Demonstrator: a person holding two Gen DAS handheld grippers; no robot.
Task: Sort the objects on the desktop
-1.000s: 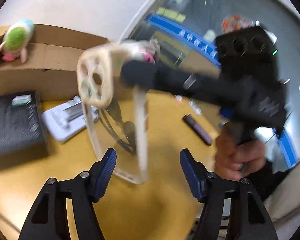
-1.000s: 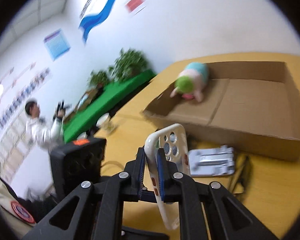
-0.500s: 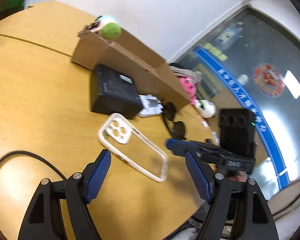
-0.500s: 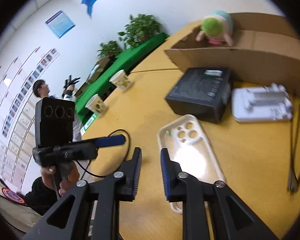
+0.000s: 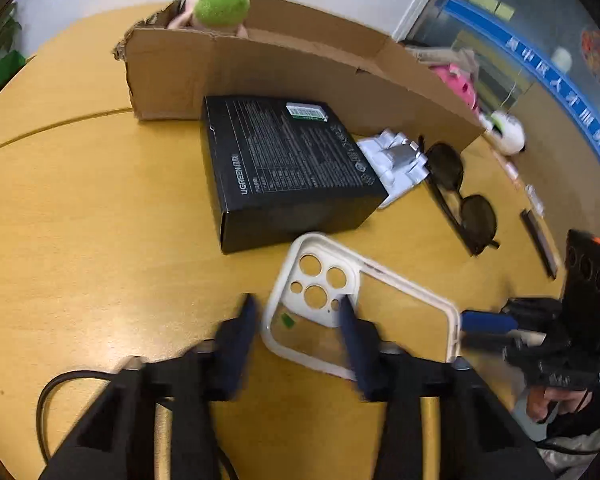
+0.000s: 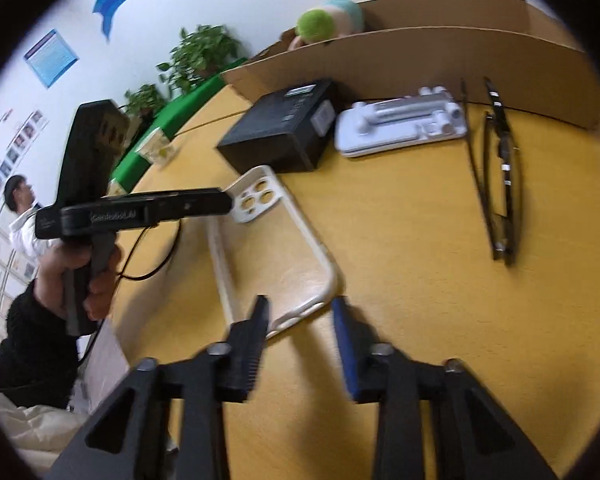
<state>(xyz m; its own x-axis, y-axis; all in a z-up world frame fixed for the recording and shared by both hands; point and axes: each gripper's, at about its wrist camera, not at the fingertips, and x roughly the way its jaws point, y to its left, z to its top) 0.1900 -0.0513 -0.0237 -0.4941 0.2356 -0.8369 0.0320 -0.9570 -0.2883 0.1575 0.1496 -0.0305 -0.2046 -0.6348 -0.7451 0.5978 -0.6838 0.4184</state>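
Note:
A clear phone case with a white rim [image 5: 364,312] lies flat on the wooden table; it also shows in the right wrist view [image 6: 276,248]. My left gripper [image 5: 298,312] is open, its fingers on either side of the case's camera end. My right gripper [image 6: 302,310] is open at the case's bottom corner, empty. A cardboard box [image 5: 284,64] at the back holds a green plush toy [image 5: 220,6]. A black product box [image 5: 288,168], a white plastic tray [image 5: 396,160] and dark sunglasses [image 5: 460,196] lie in front of the cardboard box.
A black cable [image 5: 60,392] loops at the table's near left. A dark slim bar [image 5: 540,240] and small items lie at the far right. The other gripper's body [image 6: 112,208] reaches in from the left in the right wrist view.
The right gripper let the phone case go onto the table and opened wider. The left gripper came down and closed in around the case's camera end.

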